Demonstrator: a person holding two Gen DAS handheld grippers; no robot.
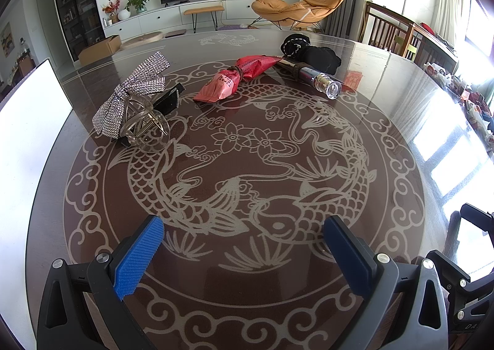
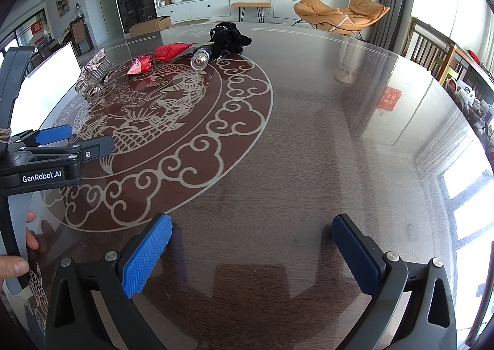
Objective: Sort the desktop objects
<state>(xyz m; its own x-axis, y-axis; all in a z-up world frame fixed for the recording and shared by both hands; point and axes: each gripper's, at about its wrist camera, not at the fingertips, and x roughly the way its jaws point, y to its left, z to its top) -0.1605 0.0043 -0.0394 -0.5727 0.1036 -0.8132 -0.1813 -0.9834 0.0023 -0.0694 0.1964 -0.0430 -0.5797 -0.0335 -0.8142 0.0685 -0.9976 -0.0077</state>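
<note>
- On the far part of the counter [image 1: 386, 103], a rhinestone bow [image 1: 132, 93], clear claw clip [image 1: 145, 127], red packet [image 1: 234, 76], glass-ended tube [image 1: 321, 81] and black cloth [image 1: 315, 55] are seen.
- Left tongs [image 1: 244, 252] are held wide apart, nothing gripped.
- Right tongs [image 2: 251, 252] are likewise spread wide, empty, above bare counter.

The left gripper [image 1: 244, 245] hung wide open over the table [image 1: 401, 121], its blue pads [image 1: 139, 257] holding nothing. At far left a clear claw clip [image 1: 145, 130] lay touching a rhinestone bow [image 1: 132, 93] and a black clip [image 1: 169, 99], beside a white board [image 1: 31, 121]. Farther back lay a red packet [image 1: 234, 76], tied at the middle, a small bottle [image 1: 321, 81] on its side and a black cloth [image 1: 311, 53], close together.
</note>
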